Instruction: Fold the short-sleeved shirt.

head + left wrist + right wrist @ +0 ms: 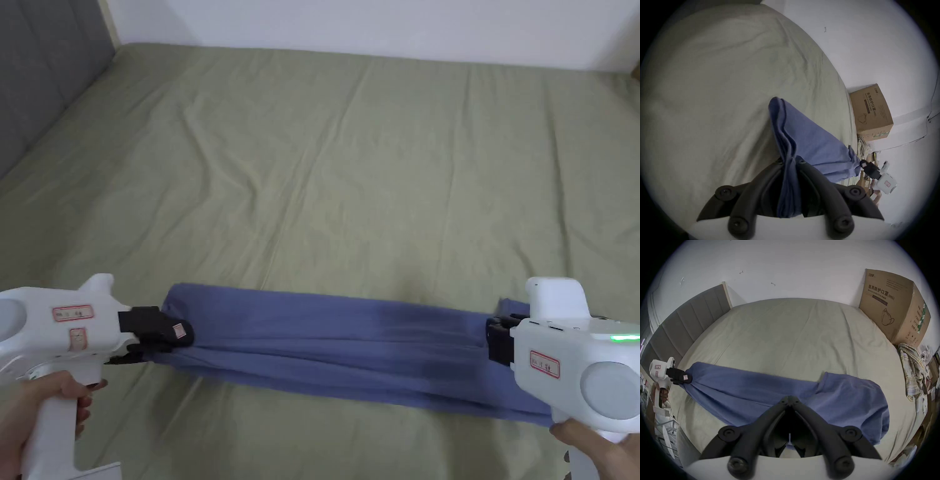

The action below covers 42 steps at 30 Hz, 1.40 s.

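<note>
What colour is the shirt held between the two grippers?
The shirt is plain blue, no pattern; the head view shows it best.

The left gripper (790,160) has its jaws pinched on a bunched blue shirt (810,142) stretching over the bed (713,97) to the right gripper (863,164), which seems clamped on it; a cardboard box (870,113) stands beyond.

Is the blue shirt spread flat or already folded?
Folded: the blue shirt forms a long narrow band stretched between left gripper and right gripper, layers stacked.
</note>
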Tool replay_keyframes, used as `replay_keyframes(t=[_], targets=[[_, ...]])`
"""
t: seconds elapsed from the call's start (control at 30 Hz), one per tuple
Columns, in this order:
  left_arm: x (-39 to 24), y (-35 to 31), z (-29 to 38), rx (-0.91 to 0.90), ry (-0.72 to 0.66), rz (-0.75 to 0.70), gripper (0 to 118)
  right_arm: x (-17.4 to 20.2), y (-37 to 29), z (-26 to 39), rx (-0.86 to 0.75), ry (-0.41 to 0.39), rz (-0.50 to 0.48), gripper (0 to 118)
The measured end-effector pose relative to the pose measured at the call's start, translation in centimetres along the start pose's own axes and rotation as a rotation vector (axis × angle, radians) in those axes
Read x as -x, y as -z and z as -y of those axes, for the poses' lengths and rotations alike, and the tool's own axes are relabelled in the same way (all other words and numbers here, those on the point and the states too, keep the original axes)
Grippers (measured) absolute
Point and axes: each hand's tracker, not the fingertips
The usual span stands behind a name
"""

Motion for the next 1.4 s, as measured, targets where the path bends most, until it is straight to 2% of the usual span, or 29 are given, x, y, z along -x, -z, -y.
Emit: replay_keyframes(t=[0.27, 0.37, 0.47, 0.6, 0.73, 0.83, 0.93, 0.97, 1.0, 1.03, 1.07, 1.1, 1.23, 1.3, 1.33, 1.37, 1.4], targets=[[-0.7, -1.7, 0.8, -0.048, -0.032, -0.044, 7, -0.7, -0.3, 0.9, 0.017, 0.031, -0.017, 1], [-4.4, -1.8, 0.8, -0.091, 0.096, -0.151, 7, -1.6, -0.7, 1.0, 0.012, 0.042, -0.006, 1], [-9.8, -1.9, 1.1, -0.117, 0.291, -0.199, 7, -2.9, -1.2, 1.1, -0.001, 0.080, -0.010, 1], [-17.4, -0.6, 2.9, -0.111, 0.506, -0.157, 7, -4.4, -1.9, 1.4, -0.013, 0.118, -0.006, 1], [-23.7, 3.7, 6.7, -0.099, 0.721, -0.170, 7, -6.2, -2.7, 2.0, -0.028, 0.133, 0.024, 1], [-26.6, 8.0, 10.1, -0.016, 0.893, -0.137, 7, -7.9, -3.4, 2.7, -0.036, 0.188, 0.027, 1], [-27.7, 12.5, 13.6, 0.113, 0.981, -0.103, 8, -9.5, -3.9, 3.5, -0.041, 0.212, 0.040, 1], [-28.0, 13.8, 14.8, 0.134, 0.989, -0.095, 13, -10.1, -4.0, 3.7, -0.040, 0.216, 0.054, 1], [-27.9, 14.9, 15.7, 0.141, 0.986, -0.089, 27, -10.6, -4.1, 3.9, -0.038, 0.223, 0.066, 1], [-27.5, 16.1, 16.2, 0.157, 0.986, -0.080, 59, -11.3, -4.2, 4.1, -0.036, 0.239, 0.075, 1], [-27.4, 16.9, 16.6, 0.173, 0.974, -0.086, 84, -11.9, -4.4, 4.3, -0.035, 0.256, 0.080, 1], [-27.5, 17.4, 17.1, 0.189, 0.947, -0.097, 96, -12.5, -4.5, 4.4, -0.035, 0.279, 0.080, 1], [-27.1, 16.6, 15.4, 0.198, 0.777, -0.006, 96, -13.9, -5.1, 4.9, -0.043, 0.320, 0.085, 1], [-26.7, 15.1, 13.8, 0.135, 0.707, 0.002, 95, -14.1, -5.3, 5.0, -0.059, 0.323, 0.080, 1], [-26.5, 14.2, 12.9, 0.088, 0.674, 0.002, 86, -14.1, -5.3, 5.0, -0.062, 0.326, 0.073, 1], [-26.4, 13.0, 11.9, 0.050, 0.637, 0.012, 71, -14.0, -5.2, 4.9, -0.062, 0.329, 0.069, 1], [-26.0, 12.2, 11.1, 0.018, 0.604, 0.017, 46, -13.8, -5.1, 5.0, -0.062, 0.330, 0.067, 1]])
